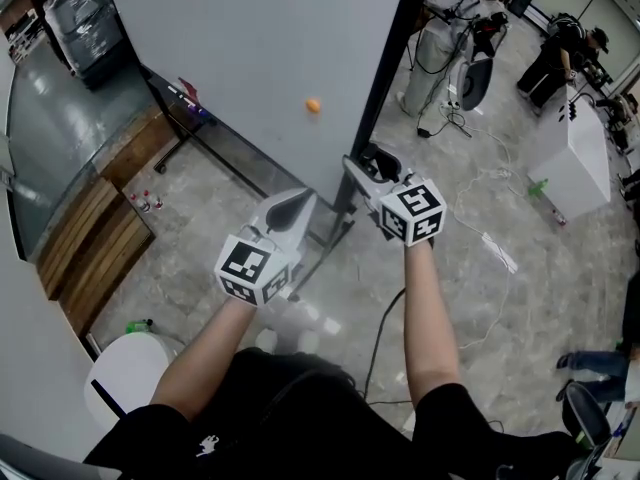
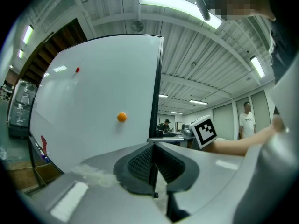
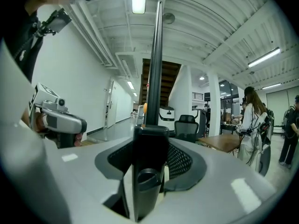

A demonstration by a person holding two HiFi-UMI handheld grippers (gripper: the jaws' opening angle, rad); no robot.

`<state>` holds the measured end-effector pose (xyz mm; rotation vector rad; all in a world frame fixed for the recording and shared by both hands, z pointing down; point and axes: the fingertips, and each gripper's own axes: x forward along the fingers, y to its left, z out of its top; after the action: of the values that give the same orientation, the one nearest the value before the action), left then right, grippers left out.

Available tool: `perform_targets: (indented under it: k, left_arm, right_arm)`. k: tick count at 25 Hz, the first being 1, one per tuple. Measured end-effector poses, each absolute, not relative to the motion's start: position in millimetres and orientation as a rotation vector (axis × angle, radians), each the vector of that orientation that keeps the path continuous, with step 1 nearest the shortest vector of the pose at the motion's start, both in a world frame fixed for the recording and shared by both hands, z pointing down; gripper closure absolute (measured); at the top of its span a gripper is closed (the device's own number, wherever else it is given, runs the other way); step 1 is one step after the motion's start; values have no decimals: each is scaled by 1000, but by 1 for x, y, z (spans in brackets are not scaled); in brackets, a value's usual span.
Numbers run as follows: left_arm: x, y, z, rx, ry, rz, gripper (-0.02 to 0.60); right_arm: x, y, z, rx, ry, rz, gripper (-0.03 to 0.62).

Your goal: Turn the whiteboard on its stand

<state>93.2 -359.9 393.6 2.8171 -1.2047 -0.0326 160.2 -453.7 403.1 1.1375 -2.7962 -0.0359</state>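
the left gripper (image 2: 154,148) is pinching the dark edge of the whiteboard (image 2: 93,115), which is spreading left of its jaws, while the right gripper (image 3: 149,139) is clamping the black post (image 3: 156,64) rising between its jaws, so swinging slowly and evenly is likely keeping both grips from slipping.

The pale grey left gripper (image 1: 293,206) and right gripper (image 1: 368,160) have dark ribbed pads (image 2: 140,164), with black-and-white marker cubes (image 1: 256,268) behind them, then black short sleeves (image 1: 140,423).
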Motion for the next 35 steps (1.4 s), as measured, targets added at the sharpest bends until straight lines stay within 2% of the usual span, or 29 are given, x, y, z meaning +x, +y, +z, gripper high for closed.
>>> perform_targets:
  k: [27,35]
  left_arm:
    - [57,-351,399,2794,-1257,-23,578]
    - [16,-341,406,2809,-1227,-39,578]
  right_arm:
    - [150,-438,406,1076,-2735,21,398]
    - [109,-420,413,1020,-2722,19,396]
